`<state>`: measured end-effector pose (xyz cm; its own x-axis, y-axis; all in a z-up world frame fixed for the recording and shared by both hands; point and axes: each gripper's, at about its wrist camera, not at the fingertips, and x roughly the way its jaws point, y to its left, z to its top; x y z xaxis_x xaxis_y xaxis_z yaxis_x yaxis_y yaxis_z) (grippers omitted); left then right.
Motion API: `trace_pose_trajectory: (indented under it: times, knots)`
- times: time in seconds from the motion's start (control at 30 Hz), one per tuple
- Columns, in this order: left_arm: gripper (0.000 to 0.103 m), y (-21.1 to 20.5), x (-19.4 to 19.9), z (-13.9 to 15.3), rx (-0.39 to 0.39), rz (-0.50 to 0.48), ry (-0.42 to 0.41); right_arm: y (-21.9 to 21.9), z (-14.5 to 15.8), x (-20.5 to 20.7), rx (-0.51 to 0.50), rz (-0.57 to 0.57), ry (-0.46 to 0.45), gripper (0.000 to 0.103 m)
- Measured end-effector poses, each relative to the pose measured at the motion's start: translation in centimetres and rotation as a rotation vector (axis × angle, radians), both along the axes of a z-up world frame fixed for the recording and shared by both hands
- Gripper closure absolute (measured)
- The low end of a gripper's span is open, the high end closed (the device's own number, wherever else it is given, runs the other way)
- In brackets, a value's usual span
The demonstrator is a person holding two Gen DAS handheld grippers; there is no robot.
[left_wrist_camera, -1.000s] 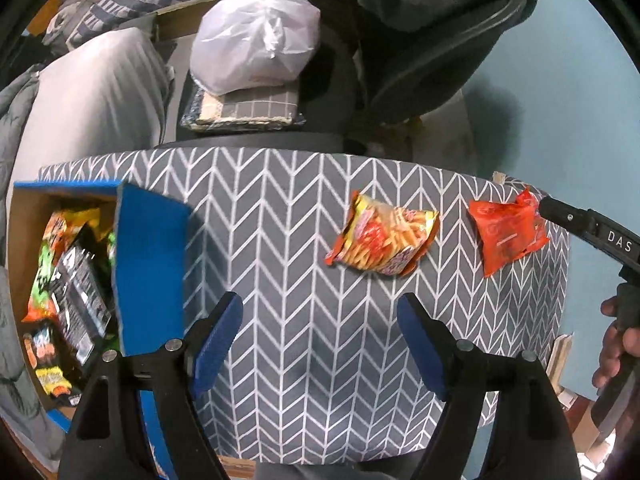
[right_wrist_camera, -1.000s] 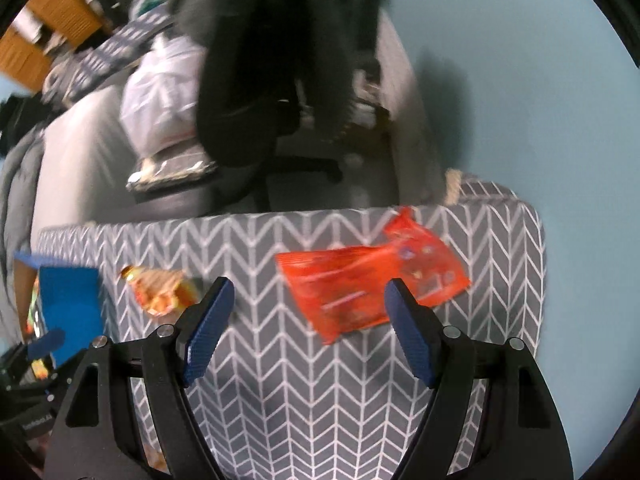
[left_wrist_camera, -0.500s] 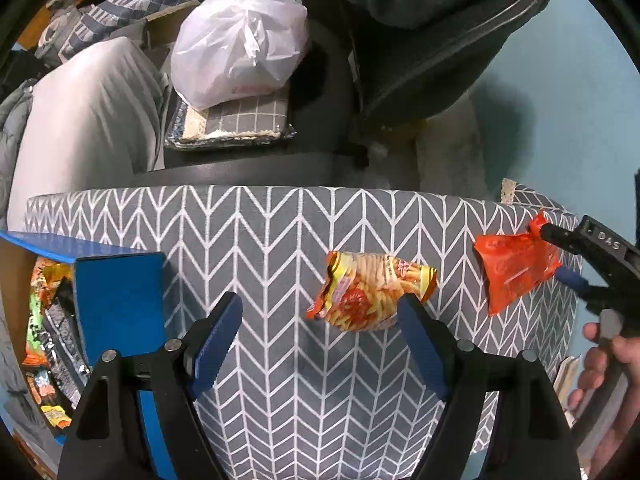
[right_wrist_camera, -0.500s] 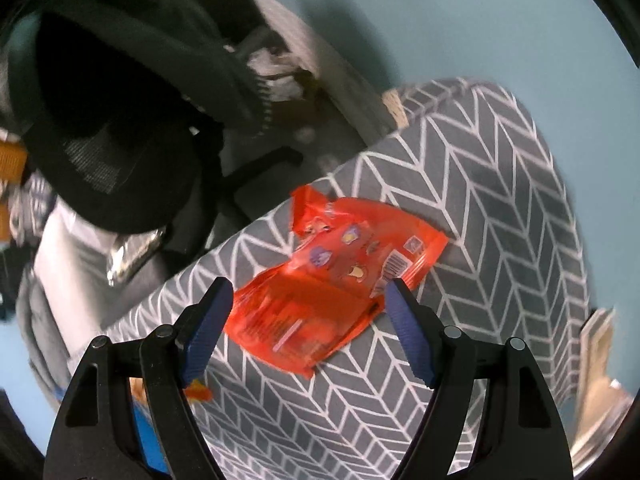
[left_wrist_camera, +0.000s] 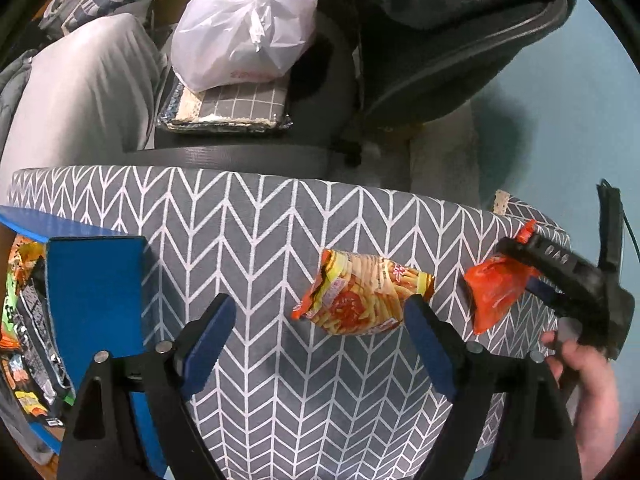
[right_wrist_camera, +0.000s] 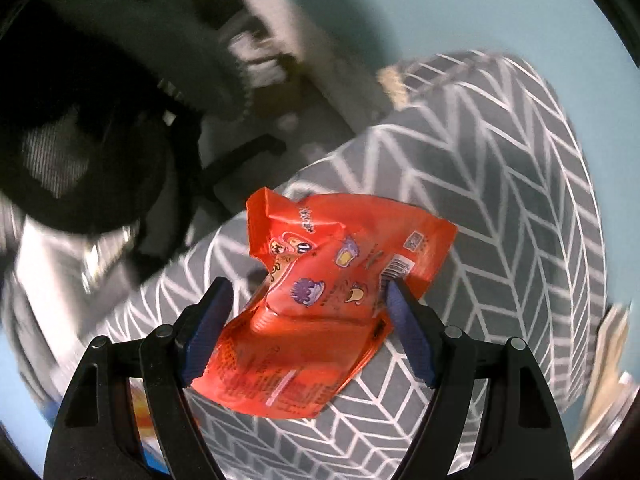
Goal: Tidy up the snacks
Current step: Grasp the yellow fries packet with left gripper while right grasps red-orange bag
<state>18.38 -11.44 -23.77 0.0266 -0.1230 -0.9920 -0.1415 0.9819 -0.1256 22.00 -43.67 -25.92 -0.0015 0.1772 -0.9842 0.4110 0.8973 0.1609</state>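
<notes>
A yellow-orange snack bag (left_wrist_camera: 360,300) lies on the grey chevron tablecloth (left_wrist_camera: 260,240). My left gripper (left_wrist_camera: 318,336) hovers just short of it, its jaws opening and holding nothing; the bag's near edge sits by the right finger. An orange-red packet (right_wrist_camera: 320,300) lies flat near the table's right corner. My right gripper (right_wrist_camera: 308,328) points down over it, open, with the packet between its blue fingers (right_wrist_camera: 208,328). The left wrist view shows the same packet (left_wrist_camera: 496,292) with the right gripper (left_wrist_camera: 516,266) astride it and a hand (left_wrist_camera: 580,380) behind.
A blue box (left_wrist_camera: 92,300) holding several snack packs stands at the table's left edge. Beyond the far edge are a white plastic bag (left_wrist_camera: 240,28) on a checked mat, a grey cushion (left_wrist_camera: 76,92) and a dark office chair (left_wrist_camera: 440,40). The table ends just right of the orange-red packet.
My right gripper has come down and rolled over the orange-red packet, which now lies between its fingers. My left gripper has closed in on the yellow-orange bag, and its jaws stand slightly wider.
</notes>
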Motion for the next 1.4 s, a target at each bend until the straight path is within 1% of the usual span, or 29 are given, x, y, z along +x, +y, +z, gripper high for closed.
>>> trace_pose_trajectory:
  times: [0.1, 0.27, 0.3, 0.33, 0.4, 0.47, 0.57, 0.73, 0.83, 0.87, 0.97, 1.1, 1.13, 1.2, 1.23, 1.27, 1.33, 1.4]
  knots:
    - [0.016, -0.9, -0.3, -0.4, -0.006, -0.033, 0.005, 1.8, 0.2, -0.3, -0.019, 0.152, -0.029, 0.026]
    - [0.016, -2.1, -0.7, -1.3, 0.012, -0.080, 0.018, 3.8, 0.8, -1.1, -0.036, 0.338, -0.071, 0.032]
    - [0.016, -2.3, -0.8, -1.4, 0.014, -0.086, 0.020, 4.3, 1.0, -1.2, -0.050, 0.393, -0.074, 0.036]
    - [0.016, -2.5, -0.8, -1.6, 0.019, -0.093, 0.022, 4.7, 1.0, -1.4, -0.065, 0.436, -0.073, 0.036]
    - [0.016, -2.8, -0.7, -2.1, 0.027, -0.104, 0.031, 5.2, 1.0, -1.9, -0.072, 0.504, -0.079, 0.036]
    - [0.016, -2.9, -0.7, -2.5, 0.031, -0.102, 0.038, 5.3, 1.0, -2.3, -0.076, 0.536, -0.081, 0.036]
    - [0.016, -3.1, -0.5, -3.3, 0.022, -0.088, 0.059, 4.8, 0.8, -2.7, -0.034, 0.516, -0.076, 0.036]
    - [0.016, -3.8, 0.2, -4.7, 0.033, -0.082, 0.085, 3.8, 1.3, -3.6, 0.027, 0.401, -0.076, 0.027]
    - [0.014, -4.0, 0.8, -5.8, 0.039, -0.077, 0.103, 3.4, 1.6, -4.4, 0.046, 0.344, -0.075, 0.027]
    - [0.012, -4.1, 0.8, -6.0, 0.035, -0.072, 0.104, 3.4, 1.6, -4.5, 0.050, 0.337, -0.074, 0.027]
    - [0.012, -4.0, 1.2, -6.6, 0.025, -0.053, 0.109, 3.4, 1.5, -5.1, 0.056, 0.308, -0.068, 0.027]
    - [0.012, -4.1, 1.6, -6.9, 0.026, -0.040, 0.091, 4.0, 1.1, -5.5, 0.025, 0.299, -0.052, 0.026]
    - [0.013, -4.1, 1.6, -7.0, 0.027, -0.044, 0.082, 4.0, 1.0, -5.4, 0.021, 0.293, -0.049, 0.026]
    - [0.021, -4.1, 1.8, -7.2, 0.017, -0.056, 0.077, 4.2, 0.8, -5.3, 0.002, 0.290, -0.043, 0.026]
    - [0.032, -4.3, 1.8, -7.2, 0.006, -0.068, 0.074, 4.4, 0.6, -5.2, -0.011, 0.292, -0.038, 0.026]
    - [0.041, -4.3, 1.9, -7.2, 0.003, -0.076, 0.075, 4.6, 0.4, -5.2, -0.018, 0.296, -0.036, 0.026]
    - [0.045, -4.5, 1.9, -7.1, 0.011, -0.090, 0.070, 5.1, 0.2, -5.2, -0.046, 0.312, -0.033, 0.026]
    - [0.047, -4.7, 1.8, -6.9, 0.007, -0.101, 0.062, 5.5, 0.2, -5.2, -0.067, 0.336, -0.033, 0.026]
